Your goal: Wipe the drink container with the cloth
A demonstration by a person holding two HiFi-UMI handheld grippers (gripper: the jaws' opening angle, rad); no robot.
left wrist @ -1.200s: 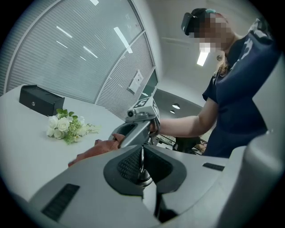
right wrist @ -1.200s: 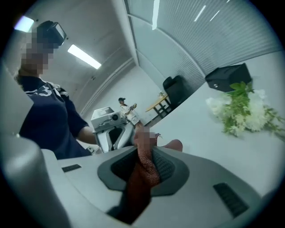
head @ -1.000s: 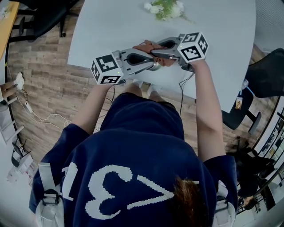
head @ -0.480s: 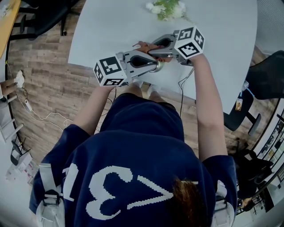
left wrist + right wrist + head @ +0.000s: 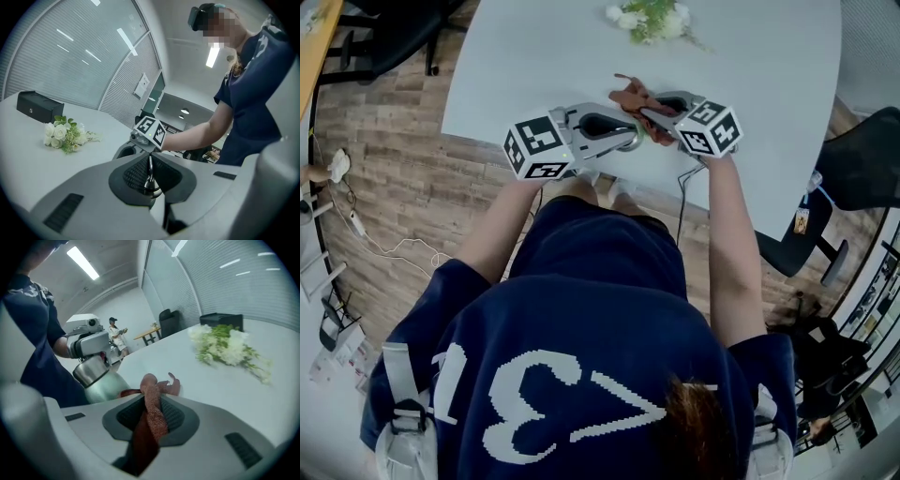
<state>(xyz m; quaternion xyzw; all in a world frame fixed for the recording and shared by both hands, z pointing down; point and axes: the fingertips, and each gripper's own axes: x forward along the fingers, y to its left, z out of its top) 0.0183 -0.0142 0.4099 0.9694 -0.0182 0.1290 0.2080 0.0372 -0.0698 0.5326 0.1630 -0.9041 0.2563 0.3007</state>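
Left claw (image 5: pixel 150 180) is clamping shut on the metal bottle (image 5: pixel 99 381) by its top, near the surface's (image 5: pixel 750 56) person-side edge. Right claw (image 5: pixel 150 414) is gripping the reddish cloth (image 5: pixel 630 96) just beside it.

Pale round table (image 5: pixel 534 56) on wood-plank floor (image 5: pixel 403 197), black chairs (image 5: pixel 862 169) nearby, ceiling strip lights (image 5: pixel 82 262).

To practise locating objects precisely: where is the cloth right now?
In the right gripper view, the cloth sits pinched in the jaws of the right gripper, just right of the metal drink container, over the white table.
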